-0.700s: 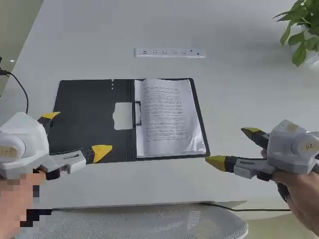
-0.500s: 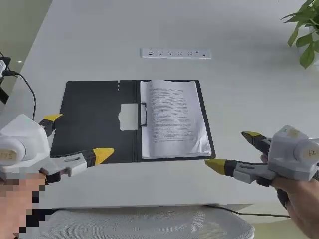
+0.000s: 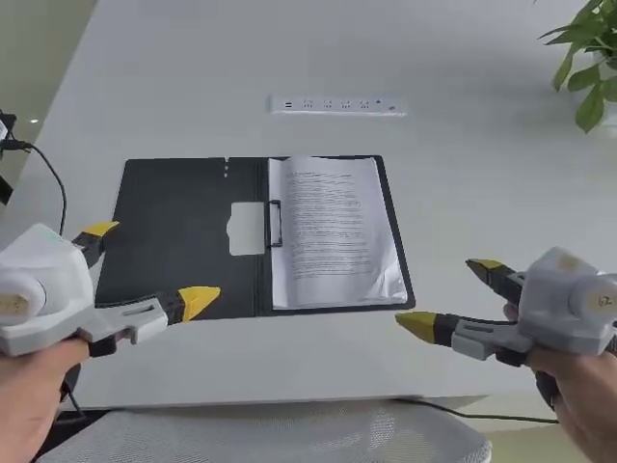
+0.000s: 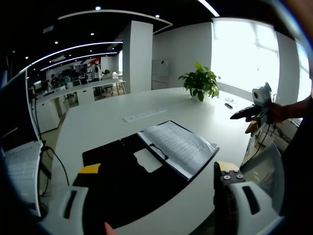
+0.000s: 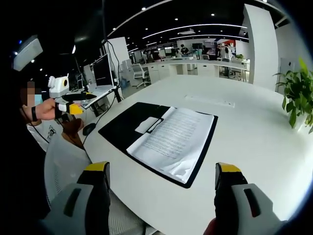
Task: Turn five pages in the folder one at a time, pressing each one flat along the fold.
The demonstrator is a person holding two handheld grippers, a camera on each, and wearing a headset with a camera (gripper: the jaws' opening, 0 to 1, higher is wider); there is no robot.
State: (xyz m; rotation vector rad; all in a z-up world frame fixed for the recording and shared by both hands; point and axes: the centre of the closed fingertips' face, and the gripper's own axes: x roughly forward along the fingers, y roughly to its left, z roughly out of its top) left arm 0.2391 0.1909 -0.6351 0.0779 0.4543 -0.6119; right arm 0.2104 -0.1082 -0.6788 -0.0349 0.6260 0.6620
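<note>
A black folder [image 3: 178, 231] lies open on the white table, with a stack of printed pages [image 3: 331, 229] on its right half and a clip [image 3: 275, 224] at the spine. The left half is bare black cover with a small white card [image 3: 245, 228]. My left gripper [image 3: 149, 265] hovers open over the folder's front left corner, nothing between its yellow tips. My right gripper [image 3: 453, 297] is open too, just off the folder's front right corner and clear of the pages. The folder [image 4: 132, 169] also lies ahead in the left gripper view, and the pages [image 5: 171, 139] ahead in the right gripper view.
A white power strip [image 3: 337, 105] lies on the table beyond the folder. A potted plant [image 3: 588, 68] stands at the far right. A black cable [image 3: 43, 183] runs off the left edge. A grey mesh chair back [image 3: 289, 434] sits below the table's near edge.
The head camera has shifted slightly, so the folder sits a little differently in view. Both grippers hold about the same places, still open.
</note>
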